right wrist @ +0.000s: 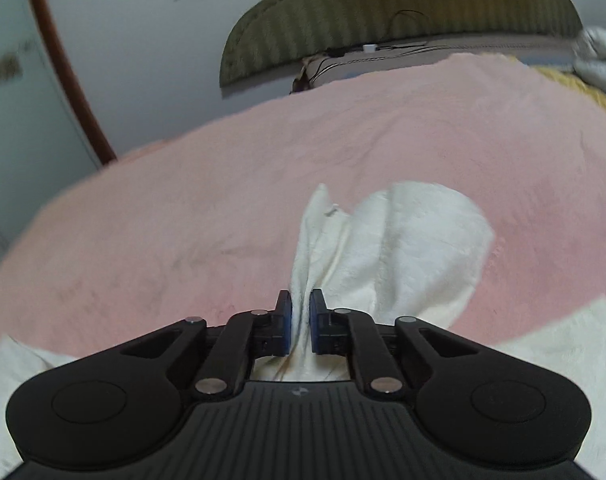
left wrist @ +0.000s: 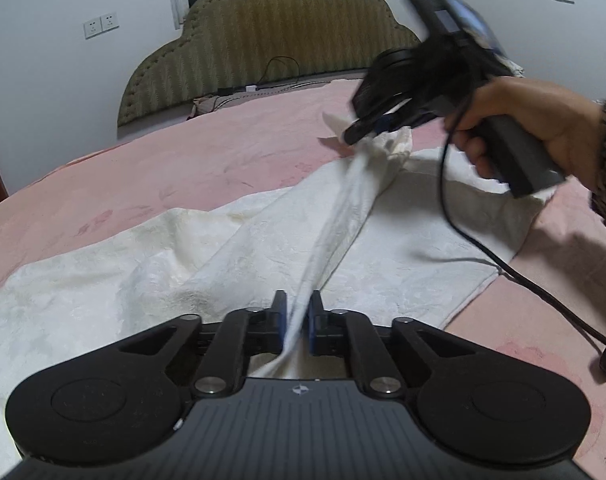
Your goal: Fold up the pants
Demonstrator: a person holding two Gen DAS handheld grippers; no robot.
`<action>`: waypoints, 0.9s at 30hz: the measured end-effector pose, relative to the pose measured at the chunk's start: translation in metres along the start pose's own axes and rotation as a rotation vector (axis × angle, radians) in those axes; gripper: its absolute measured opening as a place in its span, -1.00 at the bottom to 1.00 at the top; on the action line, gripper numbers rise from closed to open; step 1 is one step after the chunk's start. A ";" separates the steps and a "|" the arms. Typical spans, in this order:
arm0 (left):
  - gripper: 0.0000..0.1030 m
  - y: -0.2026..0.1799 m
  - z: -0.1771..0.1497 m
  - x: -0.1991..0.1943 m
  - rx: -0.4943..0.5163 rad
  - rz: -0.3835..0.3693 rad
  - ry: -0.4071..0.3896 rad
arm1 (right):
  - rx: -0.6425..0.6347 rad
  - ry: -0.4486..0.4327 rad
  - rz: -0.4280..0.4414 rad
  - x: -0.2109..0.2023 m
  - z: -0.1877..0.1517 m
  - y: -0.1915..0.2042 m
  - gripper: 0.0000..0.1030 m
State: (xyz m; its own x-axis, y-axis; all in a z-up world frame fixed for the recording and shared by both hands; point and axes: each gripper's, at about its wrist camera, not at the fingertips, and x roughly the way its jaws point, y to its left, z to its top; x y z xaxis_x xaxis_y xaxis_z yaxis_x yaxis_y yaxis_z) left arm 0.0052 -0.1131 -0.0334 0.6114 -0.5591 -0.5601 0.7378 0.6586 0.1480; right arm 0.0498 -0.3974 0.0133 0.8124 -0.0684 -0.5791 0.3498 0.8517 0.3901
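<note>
Nearby, blurred right gripper seemingly pinches pants; cable trails across.

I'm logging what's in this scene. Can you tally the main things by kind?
Pants, white: 1
Tools, left and right, both clamped on the pants: 2
Pink bed cover: 1
Olive headboard: 1
Total: 5

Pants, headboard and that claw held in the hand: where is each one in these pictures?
pants (left wrist: 263, 248): left wrist view, on the flat white cloth spread over the bed.
headboard (left wrist: 271, 40): left wrist view, on its striped padding.
right claw (left wrist: 353, 133): left wrist view, at its tips pinching cloth.
</note>
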 end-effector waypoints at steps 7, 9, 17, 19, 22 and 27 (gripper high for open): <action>-0.95 -0.018 -0.002 -0.014 0.115 0.031 -0.038 | 0.176 -0.064 0.009 -0.075 -0.032 -0.045 -0.83; -0.94 -0.027 -0.004 -0.014 0.174 0.052 -0.033 | 0.199 -0.020 -0.004 -0.080 -0.044 -0.059 -0.82; -0.60 -0.036 -0.005 -0.005 0.229 0.110 -0.005 | 0.423 -0.060 0.062 -0.070 -0.058 -0.099 -0.63; -0.58 -0.041 -0.007 -0.006 0.241 0.122 -0.006 | 0.538 -0.084 0.108 -0.064 -0.063 -0.118 -0.63; -0.56 -0.046 -0.005 -0.003 0.264 0.144 -0.009 | 0.721 -0.125 0.196 -0.057 -0.074 -0.143 -0.64; -0.72 -0.053 -0.003 0.003 0.303 0.172 -0.004 | 0.681 -0.161 0.185 -0.065 -0.073 -0.141 -0.83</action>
State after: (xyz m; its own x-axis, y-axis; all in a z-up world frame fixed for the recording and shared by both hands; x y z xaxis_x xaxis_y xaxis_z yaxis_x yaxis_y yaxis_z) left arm -0.0330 -0.1481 -0.0451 0.7349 -0.4549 -0.5031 0.6748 0.5644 0.4755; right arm -0.0865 -0.4749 -0.0561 0.9268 -0.0745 -0.3681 0.3701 0.3476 0.8615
